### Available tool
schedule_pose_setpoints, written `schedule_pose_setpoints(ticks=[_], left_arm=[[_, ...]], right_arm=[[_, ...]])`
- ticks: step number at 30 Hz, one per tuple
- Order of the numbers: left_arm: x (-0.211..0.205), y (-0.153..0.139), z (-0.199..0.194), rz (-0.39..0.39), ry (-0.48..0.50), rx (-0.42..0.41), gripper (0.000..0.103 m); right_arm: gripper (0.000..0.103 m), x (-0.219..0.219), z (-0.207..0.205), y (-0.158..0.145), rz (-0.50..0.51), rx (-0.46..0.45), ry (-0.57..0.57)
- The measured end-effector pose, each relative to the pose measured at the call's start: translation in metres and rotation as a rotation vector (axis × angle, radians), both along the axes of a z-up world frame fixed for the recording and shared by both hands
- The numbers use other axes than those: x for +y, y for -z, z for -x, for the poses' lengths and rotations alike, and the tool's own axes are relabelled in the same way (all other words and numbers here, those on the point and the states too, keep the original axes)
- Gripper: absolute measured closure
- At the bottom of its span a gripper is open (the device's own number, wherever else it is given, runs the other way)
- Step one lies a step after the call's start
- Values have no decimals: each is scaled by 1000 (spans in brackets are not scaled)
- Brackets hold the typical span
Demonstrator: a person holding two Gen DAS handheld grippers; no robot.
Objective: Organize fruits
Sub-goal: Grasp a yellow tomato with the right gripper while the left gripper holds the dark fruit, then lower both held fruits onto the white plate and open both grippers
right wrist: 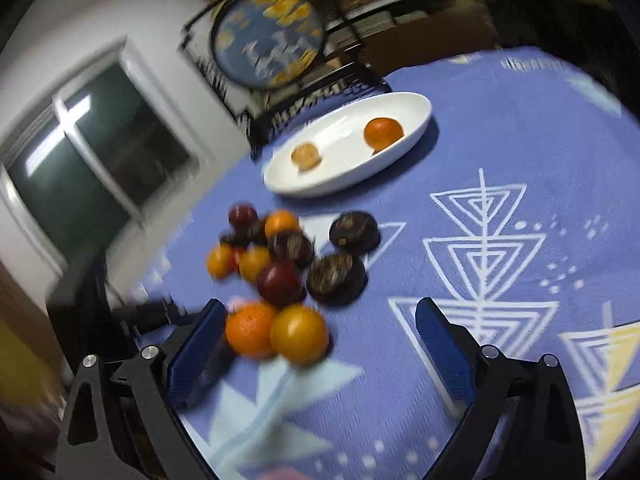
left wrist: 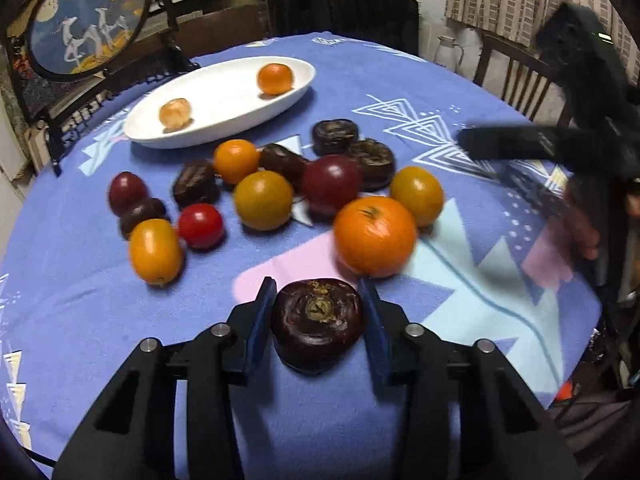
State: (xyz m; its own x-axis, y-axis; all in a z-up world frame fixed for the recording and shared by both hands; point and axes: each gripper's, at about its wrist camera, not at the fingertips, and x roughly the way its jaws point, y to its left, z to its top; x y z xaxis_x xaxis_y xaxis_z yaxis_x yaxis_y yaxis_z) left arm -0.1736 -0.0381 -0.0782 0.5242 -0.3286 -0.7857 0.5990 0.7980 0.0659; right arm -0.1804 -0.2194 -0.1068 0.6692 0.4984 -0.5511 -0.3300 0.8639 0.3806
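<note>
Now the left gripper [left wrist: 318,312] has its jaws closed against a dark, flattened fruit [left wrist: 317,323] on the blue-clothed tabletop [left wrist: 100,320]. Just beyond them lies an orange [left wrist: 375,235], then a cluster of yellow, red and dark fruits. Farther off, a white oval dish [left wrist: 224,104] holds two small oranges. The right gripper [right wrist: 320,320] stands with jaws wide apart, gripping nothing, an orange and a yellow fruit [right wrist: 299,334] just ahead of them.

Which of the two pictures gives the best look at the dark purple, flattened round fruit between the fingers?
The left wrist view: the dark purple flattened fruit sits sharp and close between the blue fingers. In the right wrist view I cannot pick it out.
</note>
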Motion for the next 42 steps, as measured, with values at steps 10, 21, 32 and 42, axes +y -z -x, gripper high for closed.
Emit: schedule_pose_setpoints(ticks=[10,21,32,42], left_arm=[[53,-10,-9,51,-152,-2,62],[60,-6,-16,67,-163,18,61],[55,-28,-31,69,-146,-20,61],[24,-90,-112,83,-203,-139,61]], right_arm=[[19,50,-1,-2,439,-36,-110],[64,64,-23,8,432,6,-198],[64,36,-16,-12,342,-15,-167],[64,37,-84,-80,252,-187,-92]])
